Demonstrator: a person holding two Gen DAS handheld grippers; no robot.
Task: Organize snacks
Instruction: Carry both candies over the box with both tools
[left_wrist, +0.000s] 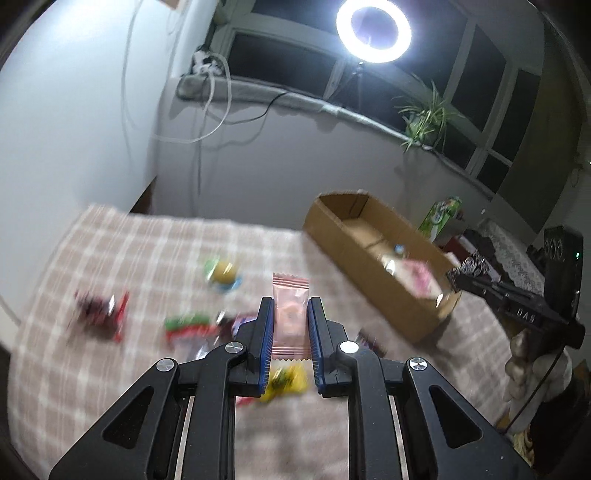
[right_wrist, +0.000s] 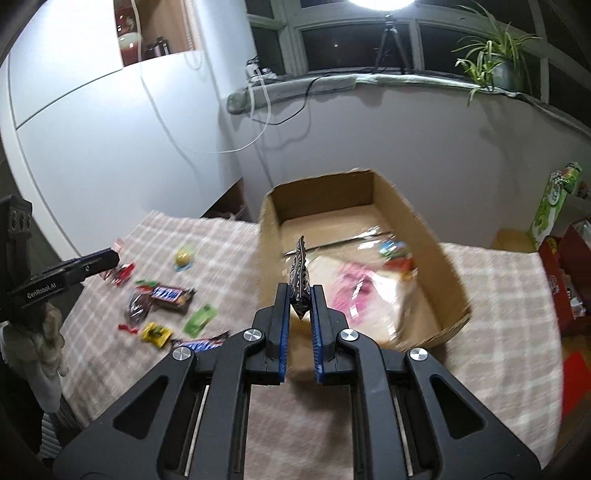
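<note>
My left gripper (left_wrist: 290, 306) is shut on a pale pink snack packet (left_wrist: 290, 314), held upright above the checked cloth. Below it lie several loose snacks, among them a yellow packet (left_wrist: 287, 380) and a red and green one (left_wrist: 188, 325). My right gripper (right_wrist: 300, 299) is shut on a small black patterned packet (right_wrist: 300, 284), raised just in front of the near left corner of the open cardboard box (right_wrist: 448, 273). The box (left_wrist: 376, 284) holds several wrapped snacks. The right gripper (left_wrist: 465, 267) also shows at the right edge of the left wrist view, over the box's near end.
Loose snacks on the cloth (right_wrist: 166, 295) include a brown bar (right_wrist: 168, 295), a green packet (right_wrist: 199, 319) and a yellow packet (right_wrist: 157, 334). The left gripper (right_wrist: 110, 258) reaches in from the left. A green carton (right_wrist: 554, 199) and red boxes (right_wrist: 565, 280) stand at right. A wall lies behind.
</note>
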